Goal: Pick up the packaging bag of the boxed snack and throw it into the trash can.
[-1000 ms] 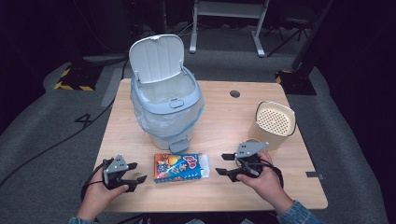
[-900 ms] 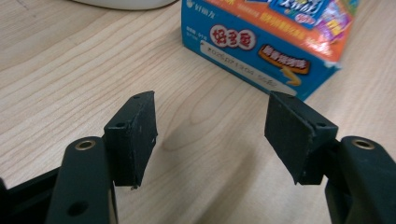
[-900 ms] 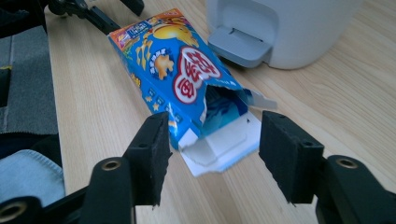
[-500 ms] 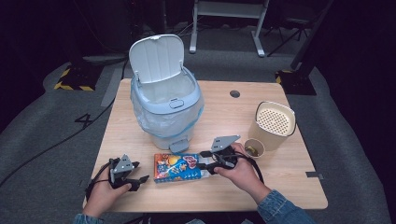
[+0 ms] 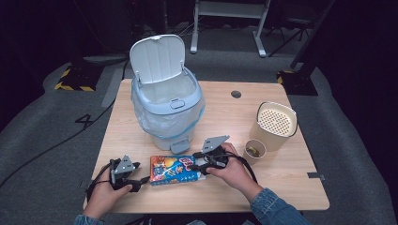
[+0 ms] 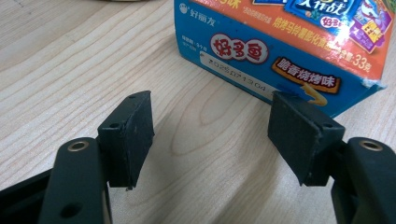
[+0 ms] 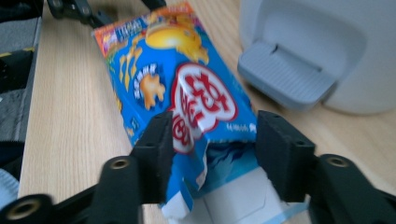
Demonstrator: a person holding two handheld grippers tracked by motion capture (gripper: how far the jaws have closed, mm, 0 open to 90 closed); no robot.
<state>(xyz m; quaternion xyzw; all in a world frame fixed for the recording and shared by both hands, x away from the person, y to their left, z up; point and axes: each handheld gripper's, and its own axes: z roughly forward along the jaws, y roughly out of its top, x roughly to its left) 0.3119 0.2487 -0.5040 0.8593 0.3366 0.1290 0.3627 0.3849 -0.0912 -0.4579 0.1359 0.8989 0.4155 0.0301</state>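
A blue and orange snack box (image 5: 173,169) lies flat near the table's front edge. Its torn-open right end (image 7: 205,140) sits between the jaws of my right gripper (image 5: 197,163) (image 7: 215,119). Those jaws have just been opening and stand open on either side of the box end. My left gripper (image 5: 141,173) (image 6: 212,100) rests open on the wood at the box's left end. The box's corner (image 6: 280,56) lies just ahead of the left gripper's right jaw, and only bare table is between its pads.
A pale blue pedal bin (image 5: 166,108) with its lid (image 5: 157,58) up stands behind the box, its pedal (image 7: 285,77) close to my right gripper. At the right stand a beige container with a perforated lid (image 5: 276,123) and a small paper cup (image 5: 255,151).
My right hand has moved left from beside the cup to the box's right end, bringing its jaws around that end. The left hand has stayed in place.
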